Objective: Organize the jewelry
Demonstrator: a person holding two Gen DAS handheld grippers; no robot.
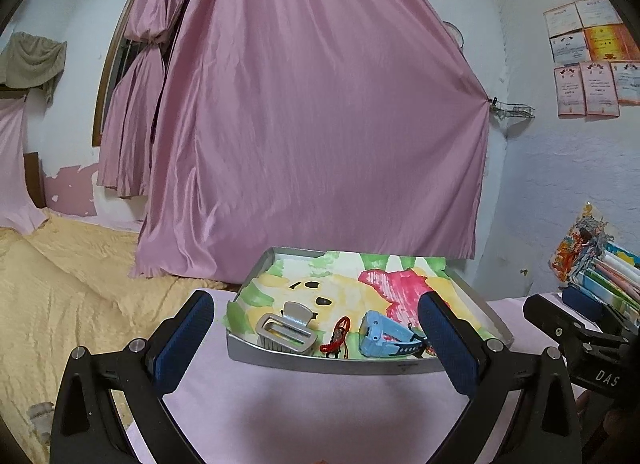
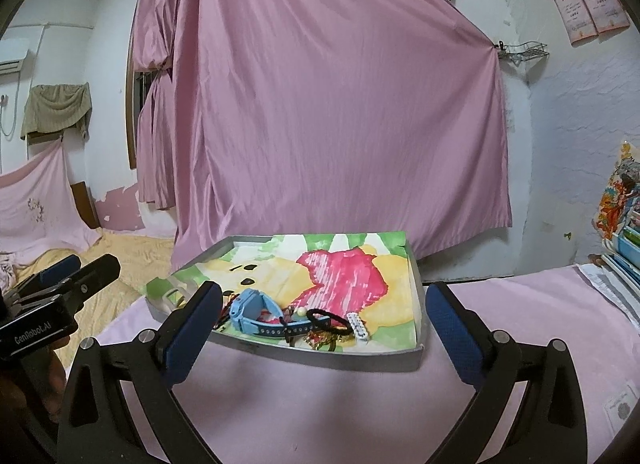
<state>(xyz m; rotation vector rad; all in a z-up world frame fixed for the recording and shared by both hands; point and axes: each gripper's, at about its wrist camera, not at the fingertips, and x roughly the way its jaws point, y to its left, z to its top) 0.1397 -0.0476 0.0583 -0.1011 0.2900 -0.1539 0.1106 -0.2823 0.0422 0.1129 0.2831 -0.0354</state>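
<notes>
Looking along both tools, I see the left gripper (image 1: 316,340) and the right gripper (image 2: 324,324) spread wide with nothing between their pads, hovering short of the tray (image 2: 320,360) on the pink-covered worktop (image 1: 320,404). The jewelry lies bunched along the tray's near wall: a silver hair clip (image 1: 286,330), a red trinket (image 1: 338,338), a blue watch (image 2: 256,314), a black hair tie (image 2: 330,320) and a small white clip (image 2: 358,328). I judge all of it light. The watch body is stiff and offers the surest hold; its strap and the tie are limp and may tangle. The near wall blocks a level approach, so I would come over it. The worktop around the tray is free; books (image 2: 624,248) crowd the right.
</notes>
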